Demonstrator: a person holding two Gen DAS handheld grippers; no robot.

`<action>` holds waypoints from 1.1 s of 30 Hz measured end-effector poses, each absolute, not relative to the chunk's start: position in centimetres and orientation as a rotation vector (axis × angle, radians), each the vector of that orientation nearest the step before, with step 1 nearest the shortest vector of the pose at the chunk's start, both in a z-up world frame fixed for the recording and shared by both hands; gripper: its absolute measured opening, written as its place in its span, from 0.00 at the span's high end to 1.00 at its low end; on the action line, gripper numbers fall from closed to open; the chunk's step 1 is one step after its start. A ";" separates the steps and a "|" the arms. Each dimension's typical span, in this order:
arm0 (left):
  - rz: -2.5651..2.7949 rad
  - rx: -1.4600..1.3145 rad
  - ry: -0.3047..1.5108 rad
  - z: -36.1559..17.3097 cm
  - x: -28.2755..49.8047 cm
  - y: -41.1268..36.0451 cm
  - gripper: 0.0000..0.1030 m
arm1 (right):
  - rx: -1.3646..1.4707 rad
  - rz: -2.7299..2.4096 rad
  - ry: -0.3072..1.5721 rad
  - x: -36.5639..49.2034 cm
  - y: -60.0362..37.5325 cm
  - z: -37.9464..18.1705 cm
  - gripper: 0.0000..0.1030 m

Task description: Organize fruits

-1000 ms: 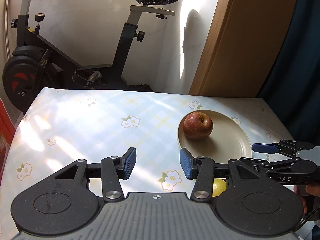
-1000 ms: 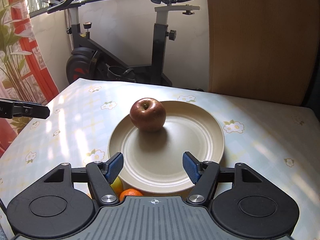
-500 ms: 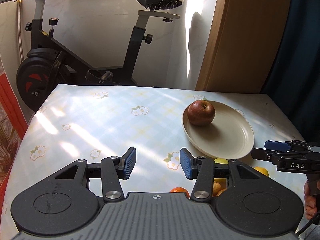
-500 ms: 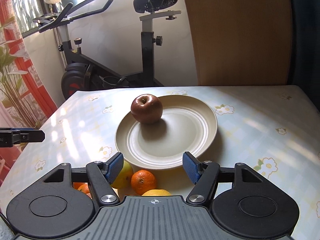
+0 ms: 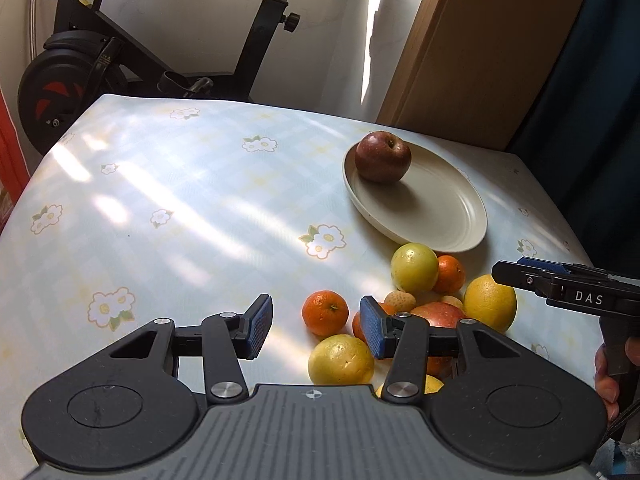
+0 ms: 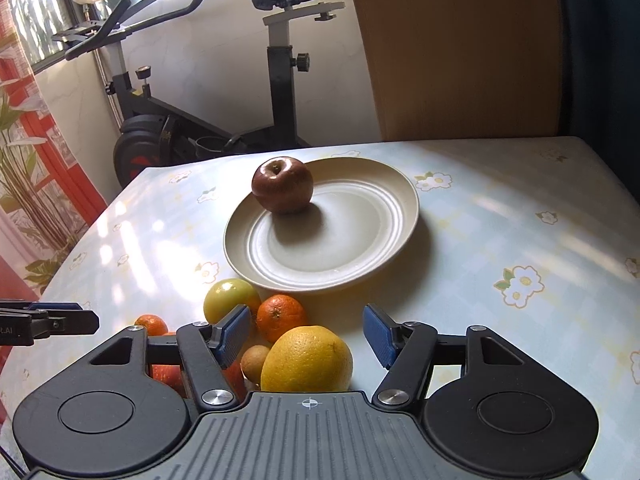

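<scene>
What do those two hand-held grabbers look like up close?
Both are matte black plastic. The left gripper and right gripper each have a ribbed grey base, two round black discs, silver pivot screws and blue ribbed pads. The right one's side carries white "DAS" lettering. A bare hand holds its black handle.

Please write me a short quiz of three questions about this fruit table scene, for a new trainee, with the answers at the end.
1. True or false: the red apple lies on the plate.
2. Which fruit sits nearest between the fingers of the right gripper?
A. the big yellow citrus
B. a banana
C. a bunch of grapes
3. Fill in: the loose fruits lie on the ______, outside the plate.

Key: 1 true. 2 A. 3 tablecloth. Both the right gripper and the left gripper are open and hold nothing.
</scene>
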State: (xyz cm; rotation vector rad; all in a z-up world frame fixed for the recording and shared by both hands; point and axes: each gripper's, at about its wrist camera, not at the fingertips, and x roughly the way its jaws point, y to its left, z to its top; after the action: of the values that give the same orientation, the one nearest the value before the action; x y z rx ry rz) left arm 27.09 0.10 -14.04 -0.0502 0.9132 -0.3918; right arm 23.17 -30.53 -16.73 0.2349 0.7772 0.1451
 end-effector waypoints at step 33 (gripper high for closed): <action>-0.435 -0.206 1.092 -19.8 27.4 -0.8 0.53 | 0.206 0.163 0.792 23.1 -30.5 -16.9 0.44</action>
State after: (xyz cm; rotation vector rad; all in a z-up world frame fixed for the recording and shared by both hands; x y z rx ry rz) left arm 27.43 -0.77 -19.78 -0.2064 1.0923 -0.4348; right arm 23.11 -30.48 -16.88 0.2064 0.7916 0.1634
